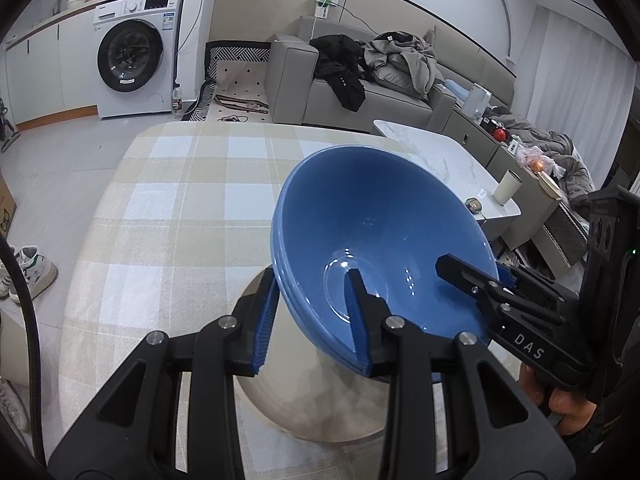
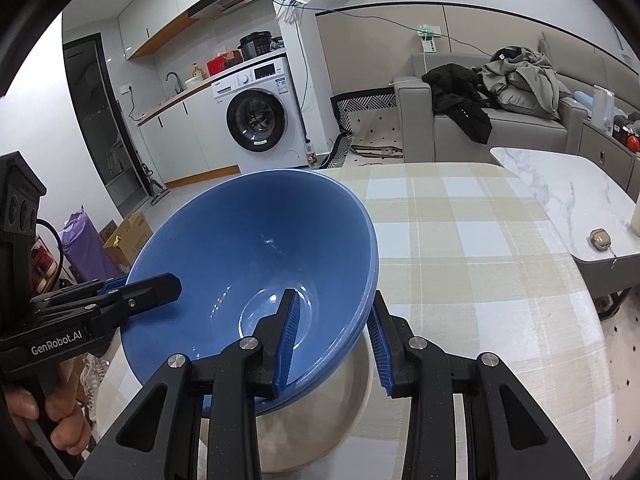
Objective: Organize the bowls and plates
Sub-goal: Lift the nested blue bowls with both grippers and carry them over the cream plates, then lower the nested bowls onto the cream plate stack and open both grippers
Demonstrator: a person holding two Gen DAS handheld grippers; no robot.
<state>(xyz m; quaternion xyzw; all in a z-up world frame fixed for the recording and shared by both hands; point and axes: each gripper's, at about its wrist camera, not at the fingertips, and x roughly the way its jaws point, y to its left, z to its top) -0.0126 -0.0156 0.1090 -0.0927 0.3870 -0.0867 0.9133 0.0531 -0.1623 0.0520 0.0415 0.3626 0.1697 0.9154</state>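
Note:
A stack of nested blue bowls (image 1: 380, 220) (image 2: 248, 240) hangs tilted just above a cream plate (image 1: 304, 408) (image 2: 320, 432) on the checked tablecloth (image 1: 180, 200) (image 2: 480, 260). My left gripper (image 1: 314, 280) is shut on the stack's near rim, one finger inside and one outside. In the right wrist view the left gripper (image 2: 148, 284) clamps the rim at the left. My right gripper (image 2: 335, 300) is shut on the opposite rim in the same way, and the left wrist view shows the right gripper (image 1: 476, 276) at the right. The stack hides most of the plate.
A marble coffee table (image 1: 440, 160) (image 2: 560, 184) with a pale cup (image 1: 507, 187) stands beyond the table's right side. A grey sofa (image 1: 372, 100) with clothes and a washing machine (image 1: 132, 56) stand further back. Shoes (image 1: 32, 272) lie on the floor at left.

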